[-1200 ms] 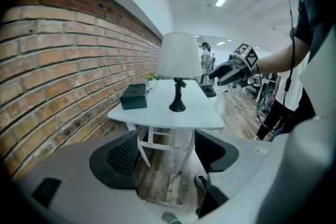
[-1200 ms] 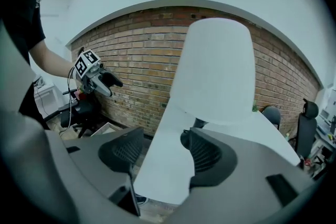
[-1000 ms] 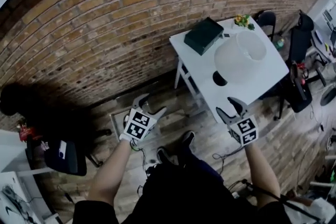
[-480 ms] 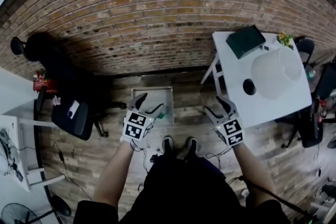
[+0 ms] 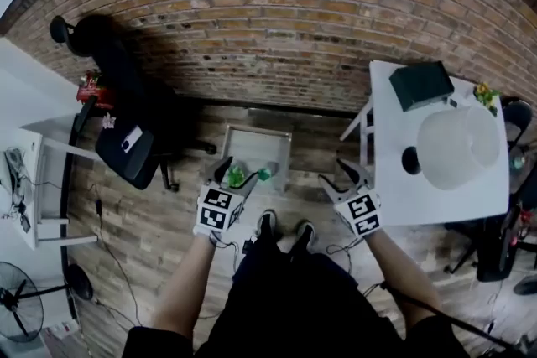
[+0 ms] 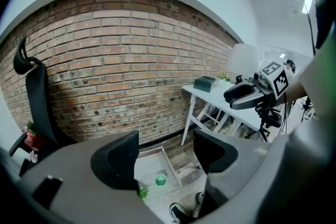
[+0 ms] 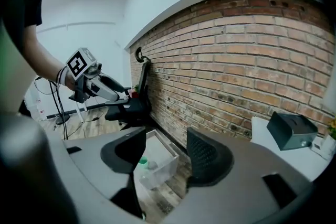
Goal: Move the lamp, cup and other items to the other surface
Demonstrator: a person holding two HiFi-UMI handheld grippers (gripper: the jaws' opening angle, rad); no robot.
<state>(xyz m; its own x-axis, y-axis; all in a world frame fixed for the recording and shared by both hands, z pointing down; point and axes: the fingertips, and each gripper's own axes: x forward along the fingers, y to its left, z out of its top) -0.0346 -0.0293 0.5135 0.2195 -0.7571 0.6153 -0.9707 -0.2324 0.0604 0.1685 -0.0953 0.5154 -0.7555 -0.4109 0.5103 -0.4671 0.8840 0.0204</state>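
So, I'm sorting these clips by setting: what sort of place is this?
Probably an office or studio workspace rather than a home. There is a bare brick wall, a black office chair on a wood floor, and a white table with a lamp on it.

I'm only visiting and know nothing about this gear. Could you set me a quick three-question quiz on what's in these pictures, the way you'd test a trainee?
1. True or false: the lamp stands on the white table.
2. Where does the clear bin sit? A: on the white table. B: on the floor by the brick wall. C: on the black chair.
3. Fill the gap: the jaws of the left gripper and the right gripper stand ___, with nothing held between them.

Key: 1 true; 2 B; 3 apart.
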